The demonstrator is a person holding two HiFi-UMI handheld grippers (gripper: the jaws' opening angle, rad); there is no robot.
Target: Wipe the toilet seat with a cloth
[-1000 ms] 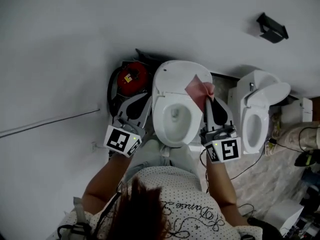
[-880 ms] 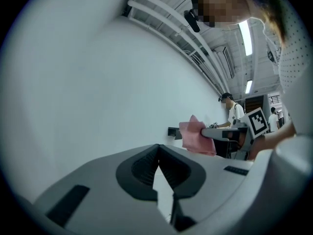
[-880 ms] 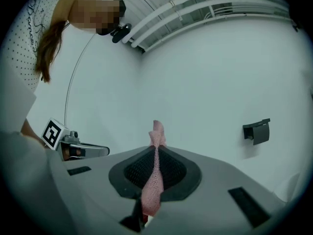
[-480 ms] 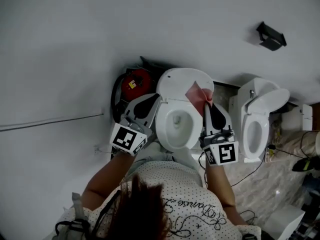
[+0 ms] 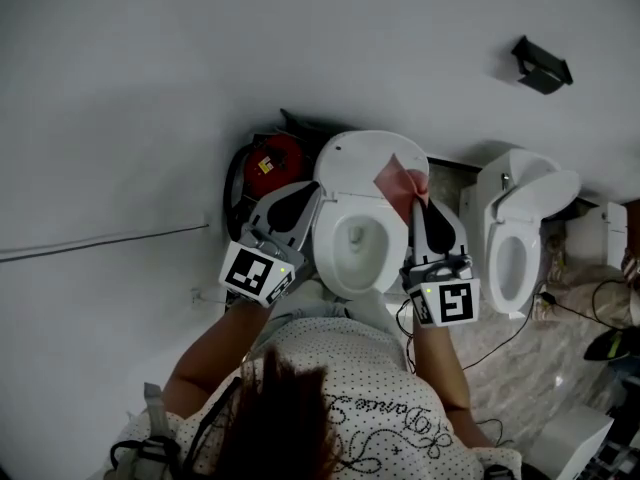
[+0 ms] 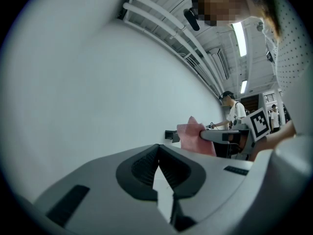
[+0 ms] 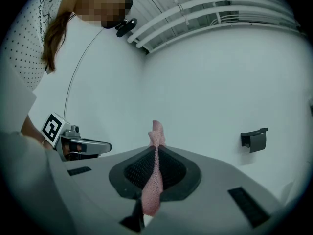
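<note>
Right gripper's (image 5: 417, 204) jaws pinch the cloth (image 5: 398, 180) over the toilet's (image 5: 356, 162) right rim. Left gripper's (image 5: 304, 196) jaws are pressed together, just left of the toilet.

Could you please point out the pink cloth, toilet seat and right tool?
pink cloth (image 5: 400, 180): head view, its middle.
toilet seat (image 5: 325, 253): head view, ring's left side.
right tool (image 7: 155, 150): right gripper view, between its tips.
</note>
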